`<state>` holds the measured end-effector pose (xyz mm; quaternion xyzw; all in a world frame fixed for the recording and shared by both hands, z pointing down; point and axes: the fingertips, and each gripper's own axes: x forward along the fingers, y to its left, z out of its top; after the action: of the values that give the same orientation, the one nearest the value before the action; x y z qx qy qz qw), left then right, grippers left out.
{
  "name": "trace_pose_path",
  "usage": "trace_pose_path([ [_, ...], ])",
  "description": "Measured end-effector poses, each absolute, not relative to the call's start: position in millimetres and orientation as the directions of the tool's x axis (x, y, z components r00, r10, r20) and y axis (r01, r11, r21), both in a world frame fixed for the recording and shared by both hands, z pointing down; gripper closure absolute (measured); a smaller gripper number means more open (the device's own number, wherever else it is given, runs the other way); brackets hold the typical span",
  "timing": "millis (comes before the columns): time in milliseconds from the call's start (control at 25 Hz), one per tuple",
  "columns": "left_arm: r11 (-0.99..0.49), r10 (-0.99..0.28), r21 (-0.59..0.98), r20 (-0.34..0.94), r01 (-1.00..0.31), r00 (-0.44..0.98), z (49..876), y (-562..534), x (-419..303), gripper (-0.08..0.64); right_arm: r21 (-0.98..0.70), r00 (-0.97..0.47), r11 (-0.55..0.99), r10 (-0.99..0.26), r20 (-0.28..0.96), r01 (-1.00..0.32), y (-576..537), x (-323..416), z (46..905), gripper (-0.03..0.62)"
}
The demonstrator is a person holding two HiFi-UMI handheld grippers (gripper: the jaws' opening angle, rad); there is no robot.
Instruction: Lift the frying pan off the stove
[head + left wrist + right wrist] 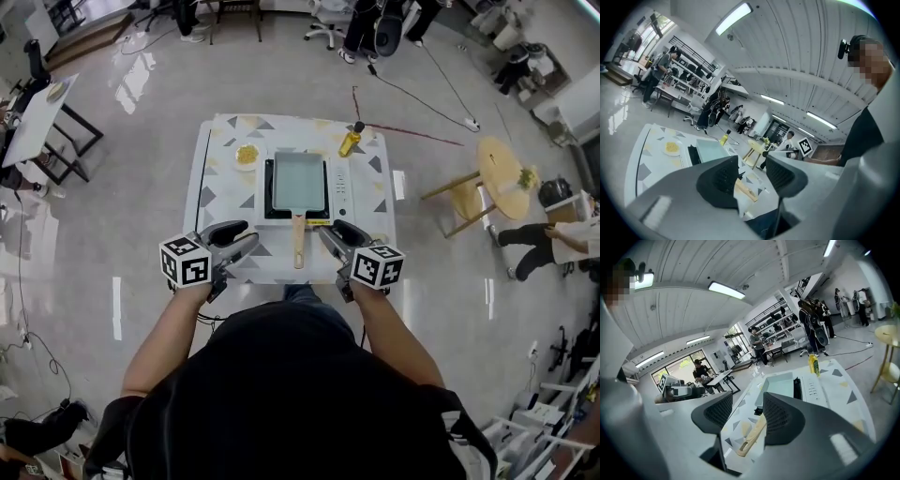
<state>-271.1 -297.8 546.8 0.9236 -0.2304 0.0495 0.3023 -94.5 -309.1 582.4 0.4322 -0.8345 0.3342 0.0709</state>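
Note:
A rectangular pale green frying pan (pixel 299 181) with a wooden handle (pixel 299 241) sits on the portable stove (pixel 338 187) in the middle of the table (pixel 216 202). The handle points toward me. My left gripper (pixel 246 235) hovers open to the left of the handle, and my right gripper (pixel 328 231) hovers open to its right. Neither touches the pan. In the left gripper view the pan (pixel 708 151) and handle (pixel 746 192) lie beyond the gripper (pixel 752 174). The right gripper view shows the pan (pixel 780 385) and handle (pixel 752 437) past the gripper (pixel 746 413).
A small plate of yellow food (pixel 247 155) lies at the table's back left. A yellow oil bottle (pixel 351 141) stands at the back right. A round wooden side table (pixel 504 176) stands to the right on the floor. People and desks are far off.

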Motion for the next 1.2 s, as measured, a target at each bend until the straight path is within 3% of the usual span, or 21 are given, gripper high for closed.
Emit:
trace_pose_path([
  [600,-0.647,-0.316,0.616,0.321,-0.450,0.893,606.5,-322.5,-239.8,0.359,-0.584,-0.673,0.369,-0.568,0.473,-0.723,-336.1,-100.7,656.2,0.360],
  [1200,-0.507,-0.111,0.787,0.346,-0.352,0.932,677.6,-310.5,-185.2,0.330,-0.677,-0.761,0.358,-0.393,0.516,-0.643,-345.6,-123.5,715.9,0.354],
])
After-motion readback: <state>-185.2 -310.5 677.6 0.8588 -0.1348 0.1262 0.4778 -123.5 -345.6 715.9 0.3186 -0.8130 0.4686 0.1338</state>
